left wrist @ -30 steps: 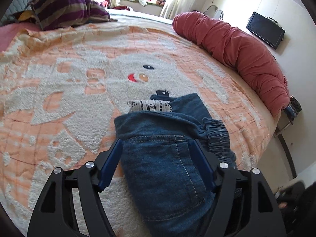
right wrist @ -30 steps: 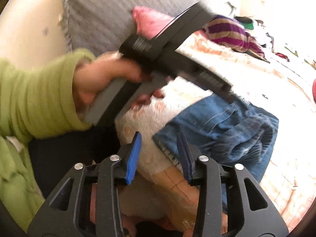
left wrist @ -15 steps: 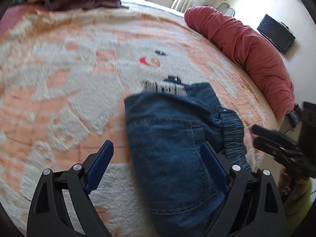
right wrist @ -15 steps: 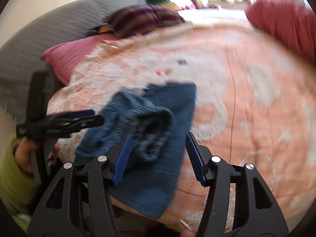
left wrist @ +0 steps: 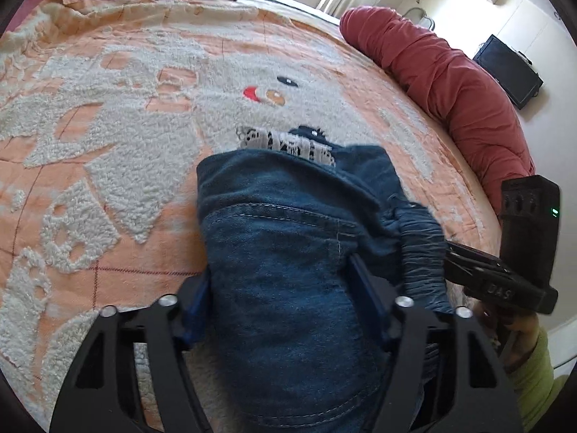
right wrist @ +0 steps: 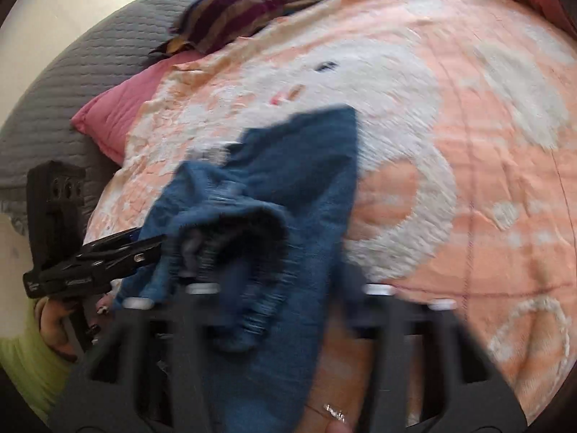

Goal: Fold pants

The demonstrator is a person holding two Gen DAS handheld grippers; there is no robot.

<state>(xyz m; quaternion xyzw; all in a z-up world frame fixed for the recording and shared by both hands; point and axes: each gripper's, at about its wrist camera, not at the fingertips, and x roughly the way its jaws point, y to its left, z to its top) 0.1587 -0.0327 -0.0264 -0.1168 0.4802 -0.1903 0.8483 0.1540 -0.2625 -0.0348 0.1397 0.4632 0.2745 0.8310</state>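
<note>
Blue denim pants (left wrist: 288,216) lie bunched on the orange and white bed blanket (left wrist: 108,144), with a white lace hem (left wrist: 285,142) at their far end. My left gripper (left wrist: 279,288) straddles the near part of the bundle. Its jaws are closing and both blue pads press into the denim. My right gripper (left wrist: 450,252) comes in from the right, jaws closing, tips pinched on the elastic waistband (left wrist: 420,245). In the blurred right wrist view the pants (right wrist: 306,166) drape over my right gripper (right wrist: 288,270) and hide its fingertips. The left gripper (right wrist: 155,243) shows side-on at the left.
A rolled red duvet (left wrist: 450,83) lies along the bed's right edge, with a black screen (left wrist: 508,72) on the wall behind. A striped pillow (right wrist: 245,7), a pink pillow (right wrist: 115,115) and a grey headboard (right wrist: 54,108) are at the bed's head. A green sleeve (left wrist: 533,379) is at lower right.
The left jaws spread wide, then closed in on the denim as the gripper sank a little. The right gripper swung round to face across the bed, reached the waistband and closed.
</note>
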